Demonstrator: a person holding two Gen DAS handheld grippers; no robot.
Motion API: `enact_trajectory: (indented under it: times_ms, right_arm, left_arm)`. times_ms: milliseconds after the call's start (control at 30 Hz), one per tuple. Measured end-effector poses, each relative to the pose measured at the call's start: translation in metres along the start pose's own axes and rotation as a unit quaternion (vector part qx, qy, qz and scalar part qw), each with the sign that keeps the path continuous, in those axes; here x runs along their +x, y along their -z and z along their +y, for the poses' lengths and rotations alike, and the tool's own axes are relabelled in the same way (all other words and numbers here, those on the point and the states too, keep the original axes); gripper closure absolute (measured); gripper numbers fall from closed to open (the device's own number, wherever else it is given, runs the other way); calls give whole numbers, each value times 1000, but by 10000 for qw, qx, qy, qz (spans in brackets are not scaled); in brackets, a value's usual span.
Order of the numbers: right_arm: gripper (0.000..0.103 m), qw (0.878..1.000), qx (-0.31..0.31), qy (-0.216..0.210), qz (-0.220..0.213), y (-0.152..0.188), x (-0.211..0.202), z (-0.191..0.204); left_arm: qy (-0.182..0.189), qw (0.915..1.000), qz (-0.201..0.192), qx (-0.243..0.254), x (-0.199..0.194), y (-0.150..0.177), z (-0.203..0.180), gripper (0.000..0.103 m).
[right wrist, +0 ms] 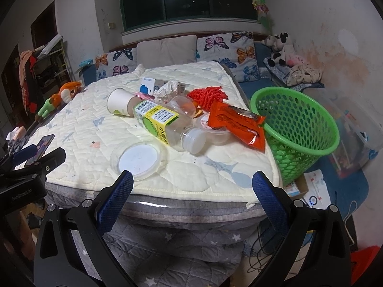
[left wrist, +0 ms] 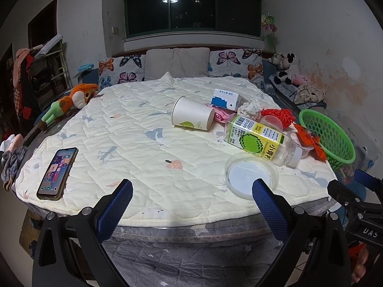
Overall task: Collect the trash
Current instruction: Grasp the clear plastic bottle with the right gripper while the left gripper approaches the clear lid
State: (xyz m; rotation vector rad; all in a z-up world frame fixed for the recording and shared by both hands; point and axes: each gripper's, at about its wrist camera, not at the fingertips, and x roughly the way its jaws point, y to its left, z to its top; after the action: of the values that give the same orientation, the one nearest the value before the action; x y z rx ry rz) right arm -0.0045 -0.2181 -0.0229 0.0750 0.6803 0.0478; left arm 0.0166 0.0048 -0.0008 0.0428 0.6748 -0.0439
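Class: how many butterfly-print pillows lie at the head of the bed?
2. One butterfly pillow sits left of the plain grey pillow; the other butterfly pillow sits right of it. Others may be hidden.

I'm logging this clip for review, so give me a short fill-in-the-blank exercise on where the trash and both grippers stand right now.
1. The paper cup lies on its ____ on the quilt.
2. The mesh basket beside the bed is ____ in colour.
3. The left gripper and right gripper are both ____, holding nothing.
4. The phone lies with its screen facing ____.

Missing words: side; green; open; up
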Motion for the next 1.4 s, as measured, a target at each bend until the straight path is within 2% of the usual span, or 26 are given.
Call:
enact_trajectory:
  times_ms: [233,433,733,1067,1300,1400]
  right_arm:
    - [5,9999,93,-32,88,-9,13,-19]
    - [10,9996,146,-147,211,-22,24,-35]
    - [20,9948,-224,-910,389,-46,45,-19]
    - [31,9743,-1257,-1662,856,-74,84,19]
    - [40,9617,-1650,-1840,1189,-88,121,30]
    - [40,9570,-1840,-1832,1295,-93,133,33]
  left_arm:
    - [14,9999,144,2,15,-2,3,6]
    - [2,9998,185,-68,26,-3,7,6]
    - [90,9995,288,-79,40,-4,14,6]
    - [82,9992,348,-165,52,-4,25,6]
    - [152,9987,441,-191,65,-3,28,6]
    - [168,9987,456,-176,70,-3,29,6]
